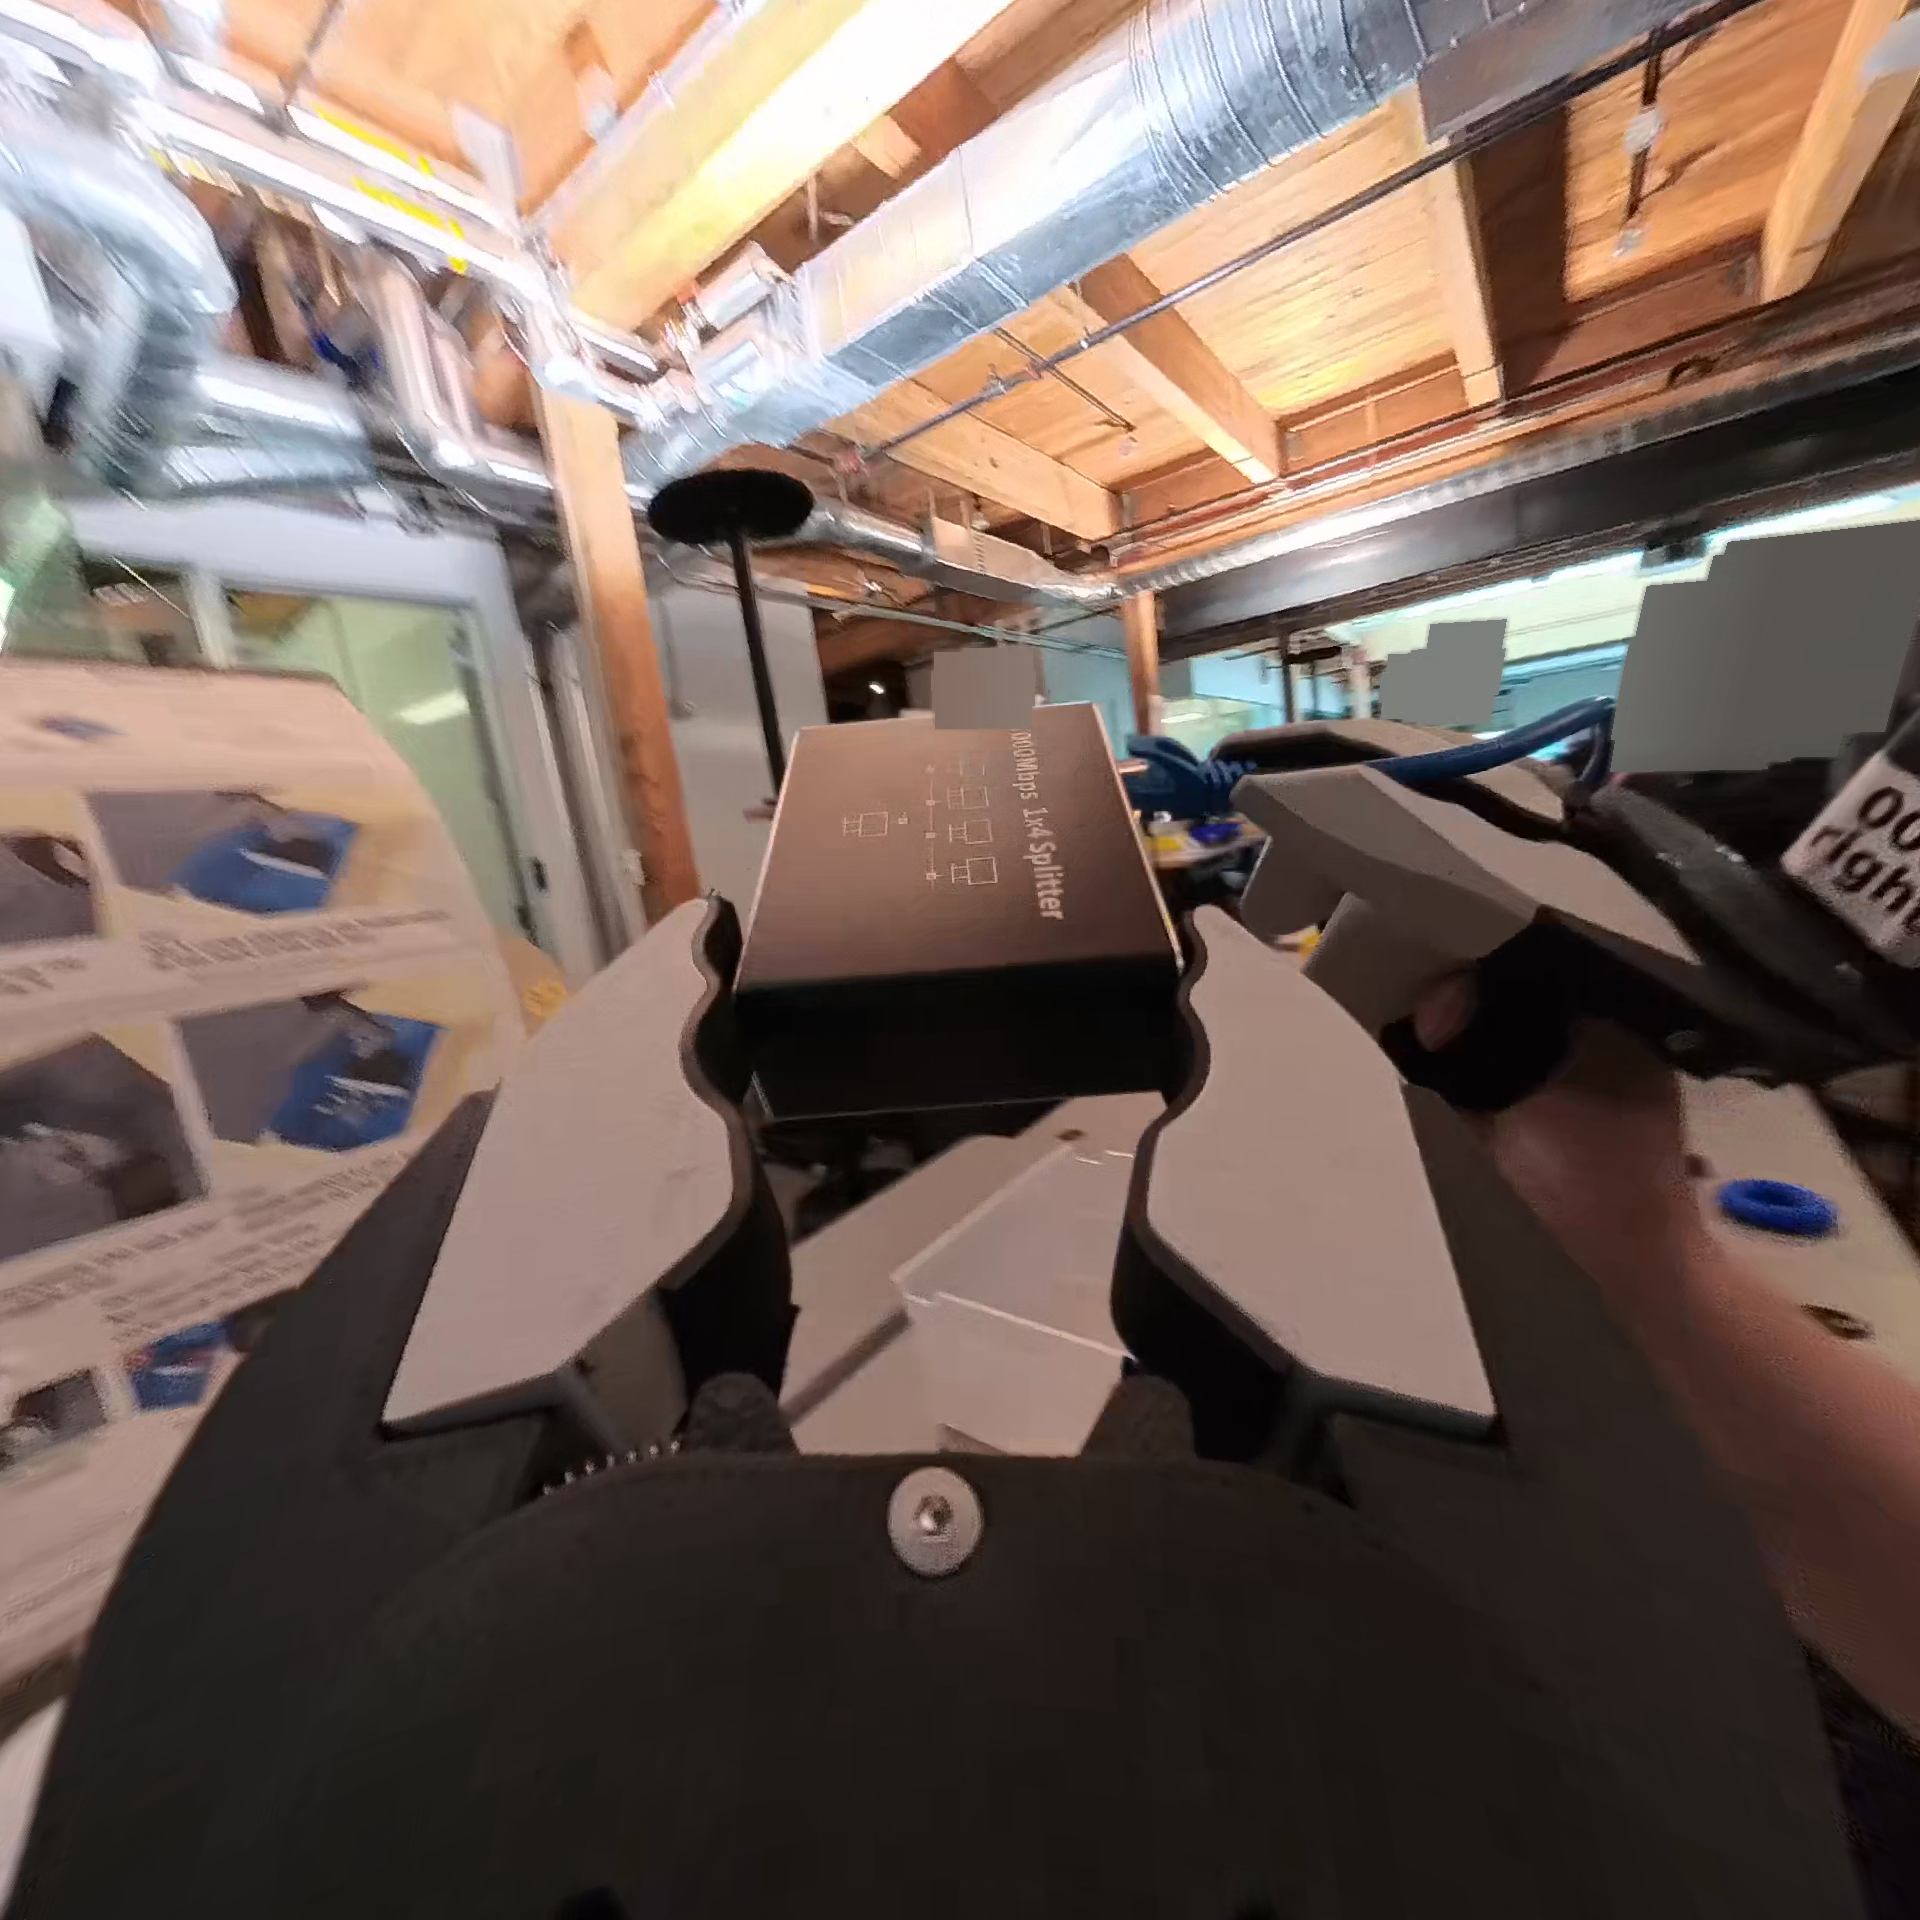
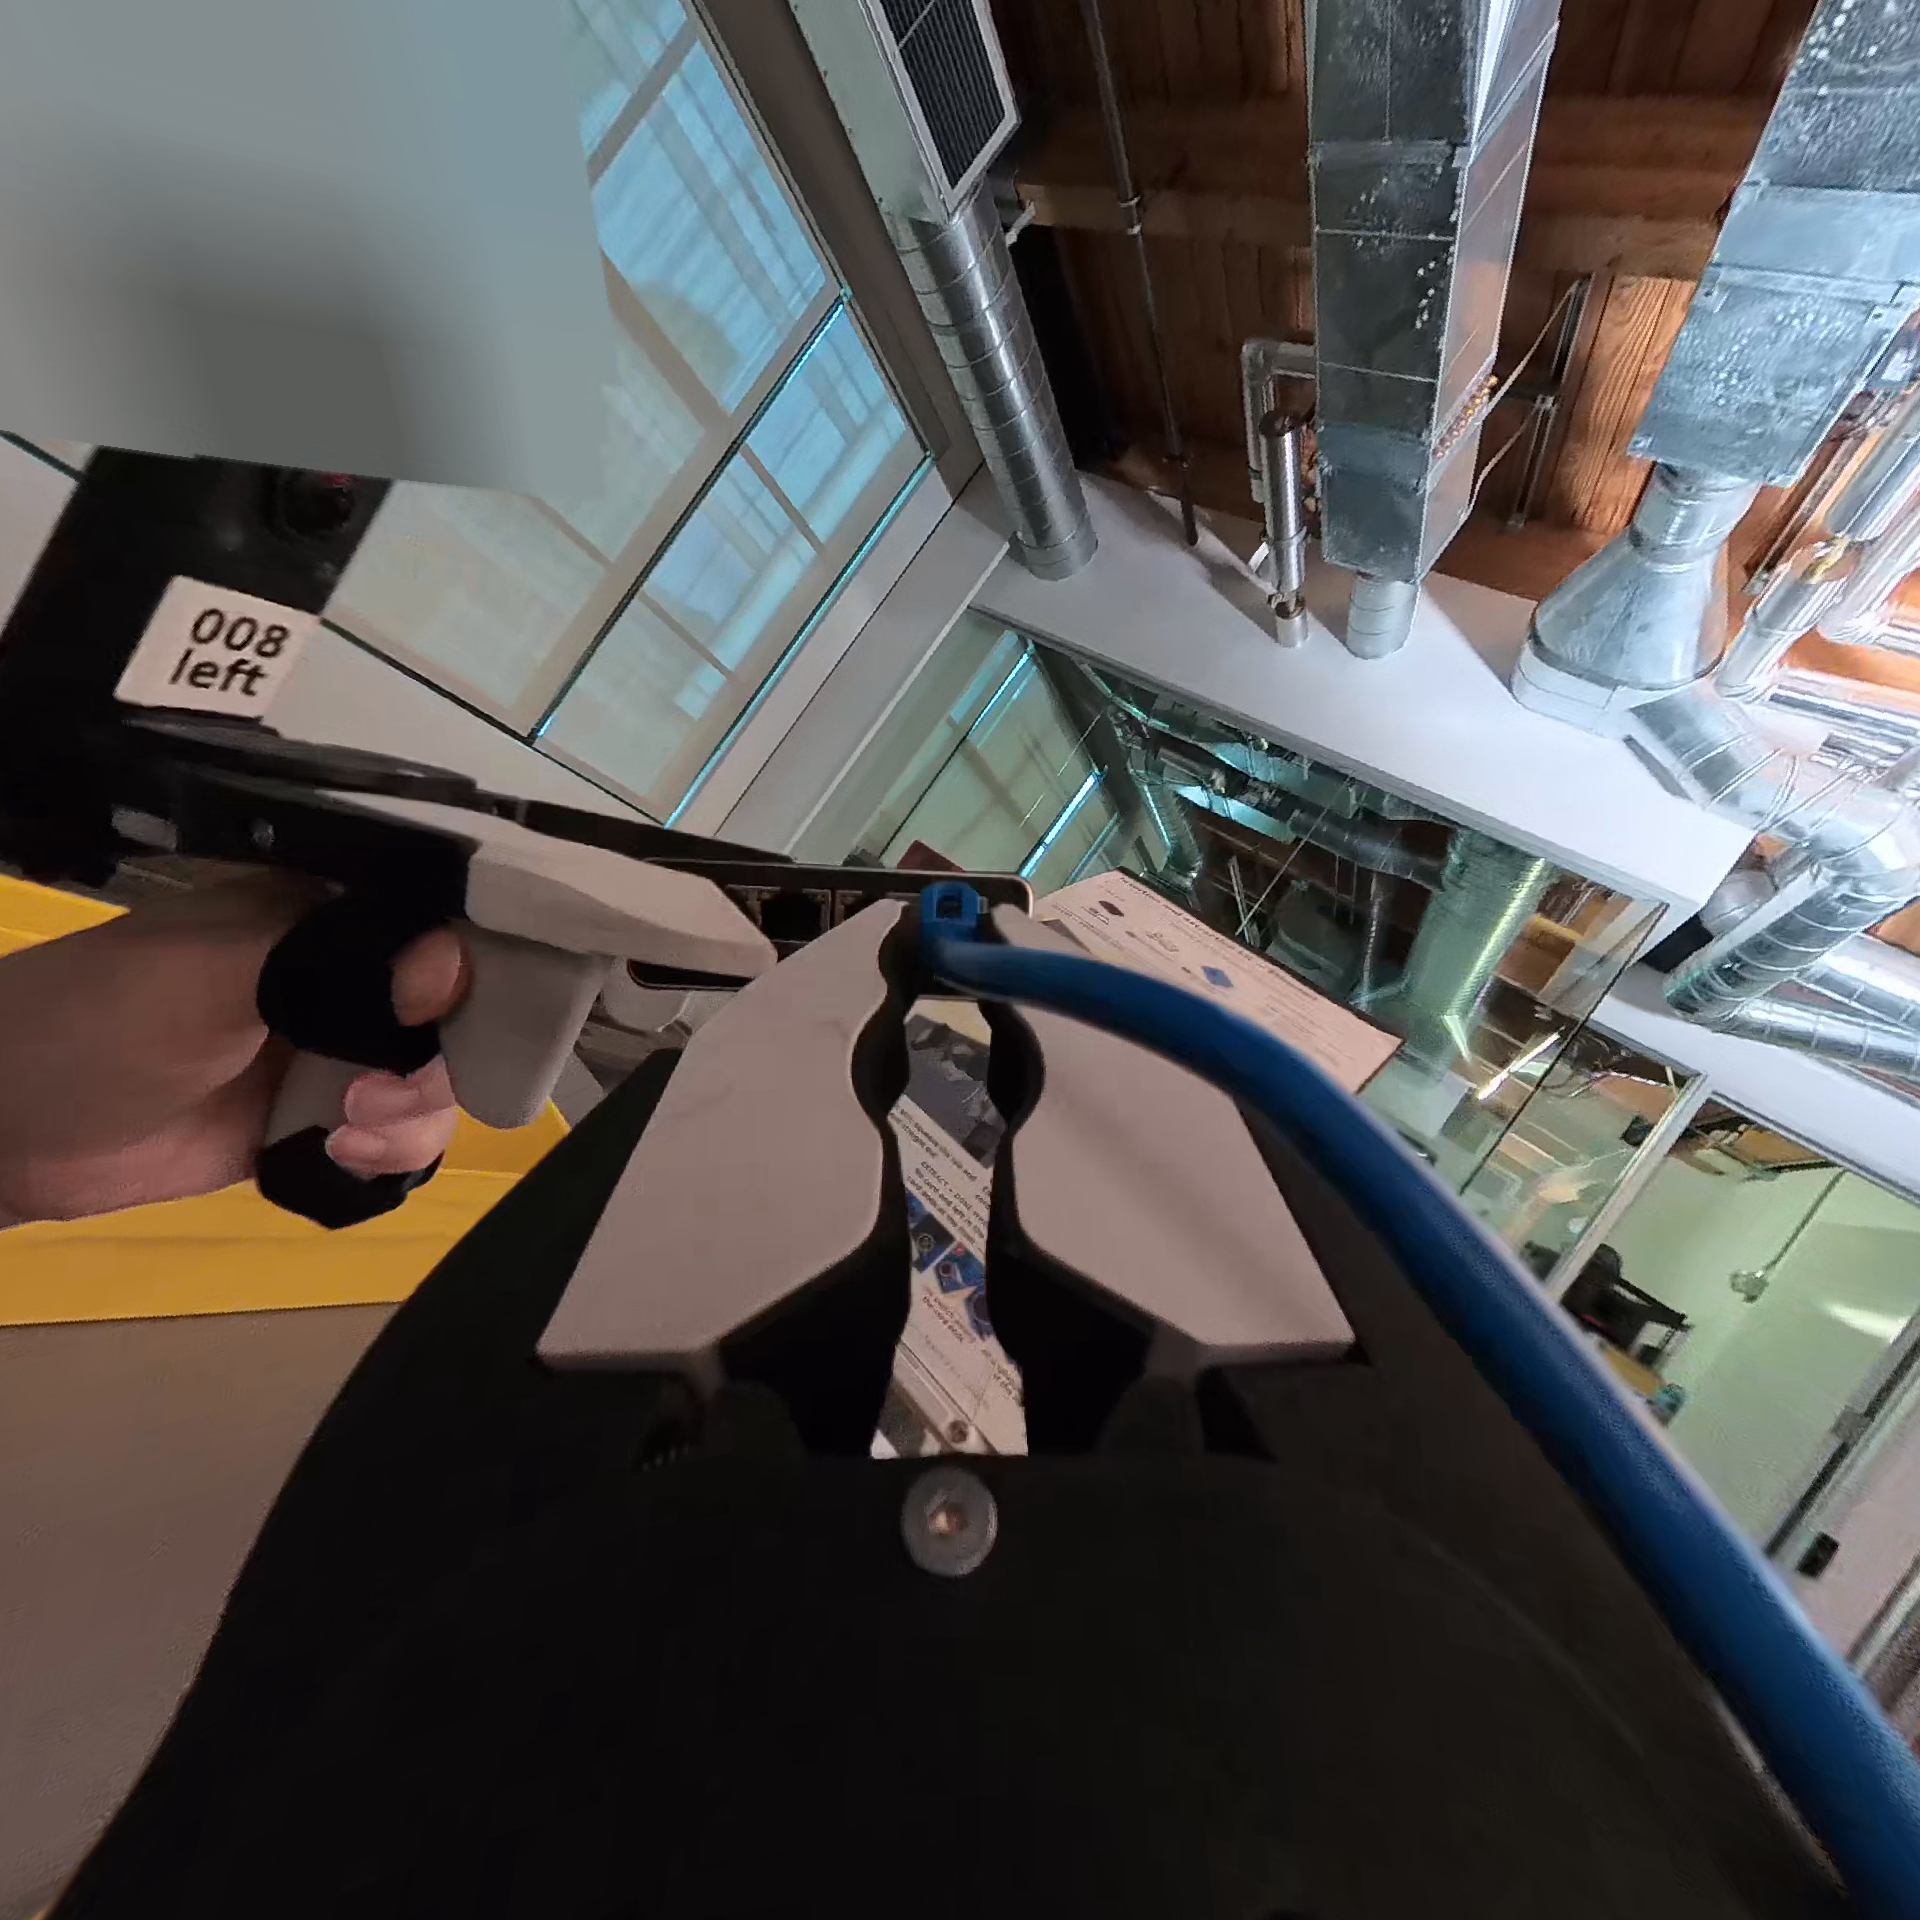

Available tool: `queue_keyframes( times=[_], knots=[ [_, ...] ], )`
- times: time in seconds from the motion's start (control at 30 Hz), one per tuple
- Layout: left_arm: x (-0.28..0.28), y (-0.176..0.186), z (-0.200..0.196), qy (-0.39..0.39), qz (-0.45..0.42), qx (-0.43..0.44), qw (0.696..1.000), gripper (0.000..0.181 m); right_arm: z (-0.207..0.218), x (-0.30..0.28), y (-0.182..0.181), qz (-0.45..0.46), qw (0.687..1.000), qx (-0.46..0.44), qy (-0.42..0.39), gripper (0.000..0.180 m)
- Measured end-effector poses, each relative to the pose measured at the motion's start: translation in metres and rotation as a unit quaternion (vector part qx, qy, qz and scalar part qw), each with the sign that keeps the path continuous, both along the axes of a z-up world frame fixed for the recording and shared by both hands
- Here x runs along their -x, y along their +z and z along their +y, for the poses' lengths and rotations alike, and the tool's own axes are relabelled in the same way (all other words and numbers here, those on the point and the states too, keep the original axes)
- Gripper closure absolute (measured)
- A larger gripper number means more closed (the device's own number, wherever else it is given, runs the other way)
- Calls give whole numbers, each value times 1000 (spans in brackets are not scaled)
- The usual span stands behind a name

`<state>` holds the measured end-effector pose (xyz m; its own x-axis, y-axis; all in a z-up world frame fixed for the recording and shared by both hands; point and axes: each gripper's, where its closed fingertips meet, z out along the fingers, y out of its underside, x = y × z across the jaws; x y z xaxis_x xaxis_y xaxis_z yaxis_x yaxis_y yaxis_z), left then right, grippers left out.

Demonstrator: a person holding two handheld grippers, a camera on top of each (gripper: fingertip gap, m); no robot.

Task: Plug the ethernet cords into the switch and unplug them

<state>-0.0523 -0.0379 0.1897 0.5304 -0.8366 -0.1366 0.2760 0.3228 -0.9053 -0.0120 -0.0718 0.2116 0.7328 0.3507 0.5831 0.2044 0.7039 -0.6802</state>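
Leaning at the far left of the left wrist view is a printed instruction sheet (image 1: 208, 987), blurred, with small photo panels on it. Toward the middle, the left gripper (image 1: 951, 966) has its jaws pinching the near end of the black switch (image 1: 956, 883), one finger on each side of the box, which is held up in the air, tilted, its printed top face showing. Below it lies a white box (image 1: 997, 1278) on the pale worktop (image 1: 1766, 1164). Right of the switch, the right gripper (image 1: 1226, 779) comes in from the side with a blue ethernet cord (image 1: 1496, 743) at its tip, near the switch's far right corner; a hand (image 1: 1558, 1122) holds its grip. A small blue ring (image 1: 1777, 1208) sits on the worktop beyond the wrist.

In the right wrist view, the left gripper enters from the left, held by a hand (image 2: 156, 1060), with the switch's port side (image 2: 831, 914) visible past its finger. The right gripper (image 2: 940, 920) has its jaws nearly together, pinching the cord's blue plug (image 2: 951, 906), which sits right at the port row; whether it is seated cannot be told. The cord (image 2: 1455, 1247) trails away to the lower right.
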Motion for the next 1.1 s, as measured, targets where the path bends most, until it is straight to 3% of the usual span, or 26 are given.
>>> queue_keyframes(
  times=[0.17, 0.53, 0.77, 0.83, 0.87, 0.97, 1.1],
  knots=[
    [10, 10, -7, 63, -6, -64, 996, 103, 4, 3, 0, 8, 999, 35, -2, 170],
    [8, 10, -12, 89, 23, -103, 990, 104, 20, 10, -14, 28, 988, 138, 63, 174],
    [15, 16, -15, 126, 28, -143, 981, 104, 22, 18, -18, 58, 975, 181, 118, 163],
    [17, 18, -17, 135, 26, -154, 978, 105, 27, 12, -15, 76, 977, 175, 91, 141],
    [17, 18, -18, 141, 30, -158, 977, 104, 28, 9, -14, 76, 979, 170, 80, 140],
    [18, 20, -20, 134, 23, -158, 978, 105, 26, 12, -18, 56, 977, 183, 92, 160],
    [18, 19, -18, 136, 26, -158, 978, 105, 32, 15, -27, 46, 969, 222, 97, 156]
  ],
)
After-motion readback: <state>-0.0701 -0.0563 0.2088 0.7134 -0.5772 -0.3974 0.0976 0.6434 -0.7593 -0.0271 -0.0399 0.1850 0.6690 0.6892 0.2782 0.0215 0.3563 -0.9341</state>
